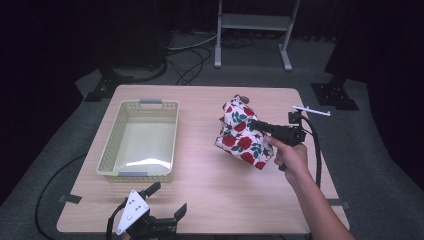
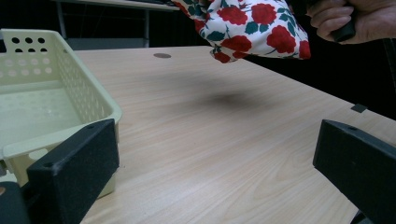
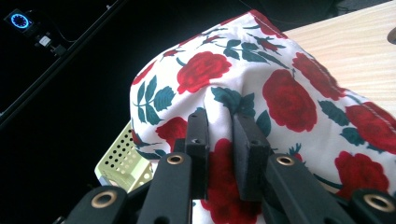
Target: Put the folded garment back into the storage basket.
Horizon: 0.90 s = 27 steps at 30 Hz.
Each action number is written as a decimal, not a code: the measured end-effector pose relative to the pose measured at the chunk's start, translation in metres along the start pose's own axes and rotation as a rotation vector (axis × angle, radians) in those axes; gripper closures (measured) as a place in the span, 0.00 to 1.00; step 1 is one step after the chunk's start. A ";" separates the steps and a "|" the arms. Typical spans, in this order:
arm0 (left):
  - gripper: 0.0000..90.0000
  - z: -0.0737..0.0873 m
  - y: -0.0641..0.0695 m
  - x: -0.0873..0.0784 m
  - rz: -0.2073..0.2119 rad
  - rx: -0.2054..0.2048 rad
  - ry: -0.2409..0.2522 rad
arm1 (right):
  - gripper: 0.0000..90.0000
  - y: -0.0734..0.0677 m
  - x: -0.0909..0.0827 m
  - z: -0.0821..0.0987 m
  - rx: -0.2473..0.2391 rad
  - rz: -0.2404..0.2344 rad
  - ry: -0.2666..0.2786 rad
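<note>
Rose-print cloth [image 1: 242, 136]: white fabric with red roses and green leaves, bunched and hanging in the air above the right half of the table [image 1: 200, 200], nearer the far edge than the near one. Left gripper view shows it off the surface, its dark shadow [image 2: 229, 99] lying on the wood below. The lower end droops toward the near right; the upper end sits just in front of a small round brown spot [image 1: 244, 98] near the far edge.

Right gripper [image 1: 256, 123]: jaws pressed together on a fold of the cloth. Right gripper view shows the fold pinched between the two black pads [image 3: 198, 135], with fabric bulging above and spilling to either side. The person's right hand [image 1: 290, 154] holds the gripper body, forearm coming in from the near right corner; a black cable [image 1: 317, 150] loops off the back.

Basket [image 1: 150, 104]: pale yellow-green, perforated walls, empty inside, resting on the left half of the table, well apart from the cloth.

Left gripper [image 1: 167, 200]: low at the near edge, left of centre, just in front of the basket's near wall. Jaws spread wide apart, nothing between them but bare wood. Grey three-cornered plate [image 1: 132, 210] on top.

Beyond the far edge: dark floor, cables, a pale metal stand [image 1: 252, 22].
</note>
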<state>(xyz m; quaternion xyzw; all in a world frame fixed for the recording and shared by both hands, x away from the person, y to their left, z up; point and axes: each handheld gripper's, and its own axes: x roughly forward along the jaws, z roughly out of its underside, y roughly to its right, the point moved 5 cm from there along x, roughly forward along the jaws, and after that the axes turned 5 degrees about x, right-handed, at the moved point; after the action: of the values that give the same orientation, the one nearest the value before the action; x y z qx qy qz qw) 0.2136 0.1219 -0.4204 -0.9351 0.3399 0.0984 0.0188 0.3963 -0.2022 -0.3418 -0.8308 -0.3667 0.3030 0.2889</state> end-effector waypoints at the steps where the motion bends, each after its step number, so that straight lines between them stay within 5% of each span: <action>1: 0.00 0.000 0.000 0.000 0.000 0.000 0.001 | 0.86 -0.001 0.001 -0.001 0.000 -0.003 0.002; 27: 0.00 0.000 -0.004 -0.001 -0.005 -0.010 0.004 | 0.86 -0.035 0.048 -0.011 -0.033 -0.063 -0.048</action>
<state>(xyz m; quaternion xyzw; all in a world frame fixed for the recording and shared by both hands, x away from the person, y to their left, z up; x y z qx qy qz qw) 0.2151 0.1259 -0.4202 -0.9363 0.3371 0.0980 0.0139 0.4152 -0.1481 -0.3242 -0.8161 -0.4043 0.3075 0.2757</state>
